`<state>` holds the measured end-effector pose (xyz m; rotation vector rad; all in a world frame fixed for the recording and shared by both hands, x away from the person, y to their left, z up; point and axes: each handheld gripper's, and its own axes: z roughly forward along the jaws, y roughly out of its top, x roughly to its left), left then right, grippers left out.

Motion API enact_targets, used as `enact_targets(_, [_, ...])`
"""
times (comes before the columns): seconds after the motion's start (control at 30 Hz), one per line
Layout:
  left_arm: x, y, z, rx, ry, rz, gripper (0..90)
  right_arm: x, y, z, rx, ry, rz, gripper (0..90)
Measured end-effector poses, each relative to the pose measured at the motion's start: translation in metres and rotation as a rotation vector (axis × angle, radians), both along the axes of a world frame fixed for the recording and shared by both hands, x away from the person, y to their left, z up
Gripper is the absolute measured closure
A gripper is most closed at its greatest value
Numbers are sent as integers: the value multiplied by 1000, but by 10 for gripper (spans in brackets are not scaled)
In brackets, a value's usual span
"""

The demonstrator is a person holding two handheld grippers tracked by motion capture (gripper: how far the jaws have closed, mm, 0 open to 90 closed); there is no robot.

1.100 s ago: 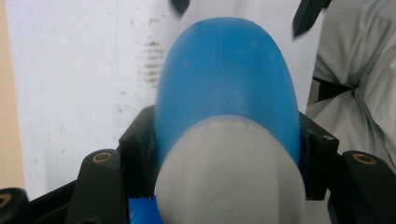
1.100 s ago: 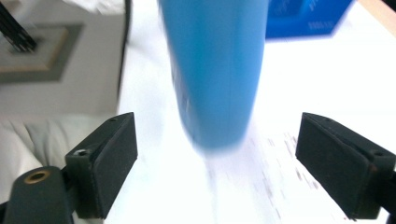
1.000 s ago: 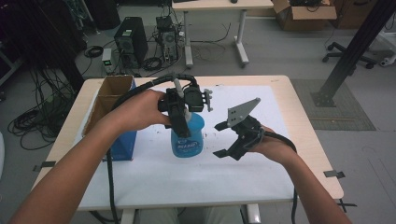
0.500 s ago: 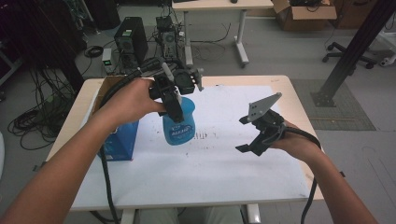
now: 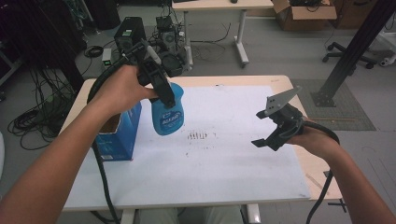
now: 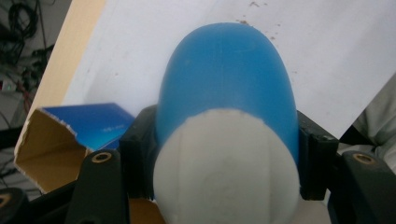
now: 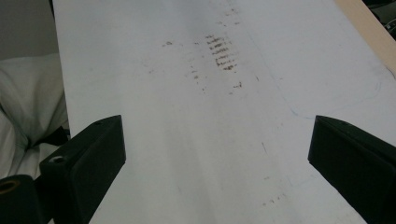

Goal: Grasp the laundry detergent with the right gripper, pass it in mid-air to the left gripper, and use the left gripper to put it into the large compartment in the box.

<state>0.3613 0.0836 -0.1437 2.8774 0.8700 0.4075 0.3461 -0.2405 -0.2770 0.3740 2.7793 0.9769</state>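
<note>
Blue bottle (image 5: 167, 114) hangs pinched in our left gripper (image 5: 161, 91), just above the open blue carton (image 5: 116, 133); lower it in upright (slowly), right gripper (image 5: 276, 127) spread empty, jaws just opening.

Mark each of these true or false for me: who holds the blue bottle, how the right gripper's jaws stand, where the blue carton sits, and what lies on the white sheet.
1. The left gripper is clamped on the blue bottle. True.
2. The bottle stands on the white sheet. False: it is held above it, tilted.
3. The right gripper holds a cap. False: its jaws have just been opening and nothing is between them.
4. The open blue carton sits at the table's left side. True.
5. Dark smudge marks show on the sheet. True.
</note>
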Motion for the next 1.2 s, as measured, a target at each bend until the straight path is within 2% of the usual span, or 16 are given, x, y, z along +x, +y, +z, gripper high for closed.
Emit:
enact_targets(0.23, [7,12,16,-11,-17,119,380,4,-11,7,-35,-7,-12,37])
enact_targets(0.53, [14,35,37,-41,-45,284,380,12,-16,11,-99,-10,-14,39])
enact_targets(0.7, [18,48,45,-53,-56,381,381,16,-20,10,-112,-9,-20,40])
enact_targets(0.97, [23,68,60,-57,-83,505,381,19,-23,14,-121,-7,-22,42])
enact_targets(1.2, [26,90,65,-73,-92,608,381,23,-21,16,-140,-1,-6,46])
